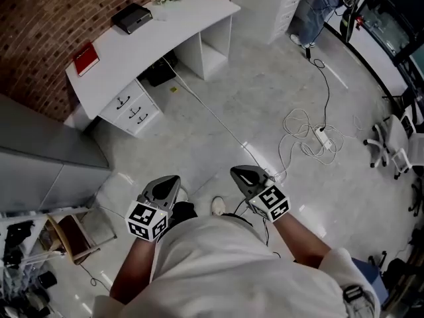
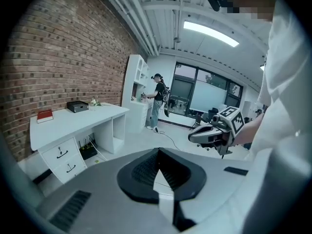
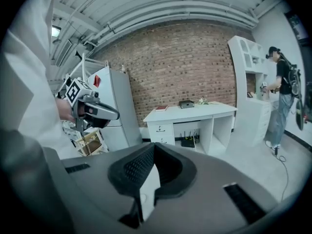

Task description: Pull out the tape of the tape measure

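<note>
- Grey floor (image 1: 218, 98) lay below, with a white bench (image 1: 152, 38) against the brick wall (image 1: 40, 18).
- Left claw (image 1: 171, 181) and right claw (image 1: 240, 173) pointed forward and slightly down, jaws pressed fully together, gripping nothing.
- Where the tape measure lay could not be told.

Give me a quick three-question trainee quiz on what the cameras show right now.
1. True or false: the left gripper holds a tape measure.
2. Which lies on the white desk? A) red book B) mug C) laptop
3. Fill in: the right gripper's jaws are ____ (together/apart).
Key: 1 false, it is shut and empty; 2 A; 3 together.
</note>
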`<state>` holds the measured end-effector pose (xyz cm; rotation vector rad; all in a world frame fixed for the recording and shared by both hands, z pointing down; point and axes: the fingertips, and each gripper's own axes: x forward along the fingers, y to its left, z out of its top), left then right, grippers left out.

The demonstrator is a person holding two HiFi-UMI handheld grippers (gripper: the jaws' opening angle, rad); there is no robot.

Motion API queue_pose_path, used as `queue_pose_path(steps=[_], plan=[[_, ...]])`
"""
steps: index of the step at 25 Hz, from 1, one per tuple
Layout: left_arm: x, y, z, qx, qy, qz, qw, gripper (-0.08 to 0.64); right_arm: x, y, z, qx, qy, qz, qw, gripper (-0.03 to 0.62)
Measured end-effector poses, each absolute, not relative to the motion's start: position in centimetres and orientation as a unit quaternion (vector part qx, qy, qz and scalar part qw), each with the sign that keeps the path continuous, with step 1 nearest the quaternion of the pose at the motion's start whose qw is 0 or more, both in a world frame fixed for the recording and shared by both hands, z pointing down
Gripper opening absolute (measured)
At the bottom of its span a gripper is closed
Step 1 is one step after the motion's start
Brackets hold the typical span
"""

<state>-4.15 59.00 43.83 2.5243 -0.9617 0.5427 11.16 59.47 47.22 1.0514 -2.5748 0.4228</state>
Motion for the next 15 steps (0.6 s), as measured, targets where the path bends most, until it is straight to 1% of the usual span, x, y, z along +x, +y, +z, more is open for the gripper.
queue_pose_path(steps=[2, 3, 4, 5, 8, 11, 15], plan=[[-4.8, 57.6, 43.9, 0.896, -0.352, 0.186, 0.196, -0.003, 11.2, 57.9, 46.8, 0.377, -0.903, 0.142, 0.15, 0.005], [-5.1, 56.8, 44.0, 0.895, -0.355, 0.182, 0.2, 0.015, 11.1, 57.0, 46.6, 0.38, -0.903, 0.14, 0.143, 0.01], [-5.4, 56.0, 44.2, 0.894, -0.357, 0.179, 0.201, 0.063, 11.1, 56.0, 46.5, 0.384, -0.902, 0.139, 0.138, 0.088], [-5.7, 55.0, 44.2, 0.894, -0.359, 0.178, 0.2, 0.087, 11.0, 55.0, 46.5, 0.388, -0.901, 0.139, 0.135, 0.12], [-7.1, 51.8, 44.5, 0.893, -0.366, 0.172, 0.197, 0.087, 10.5, 51.8, 46.4, 0.406, -0.894, 0.133, 0.134, 0.12], [-8.8, 48.2, 44.9, 0.891, -0.372, 0.164, 0.202, 0.114, 10.2, 48.3, 46.2, 0.43, -0.882, 0.135, 0.139, 0.16], [-11.5, 42.2, 44.4, 0.895, -0.364, 0.171, 0.192, 0.114, 8.8, 42.6, 45.3, 0.459, -0.867, 0.117, 0.156, 0.167]])
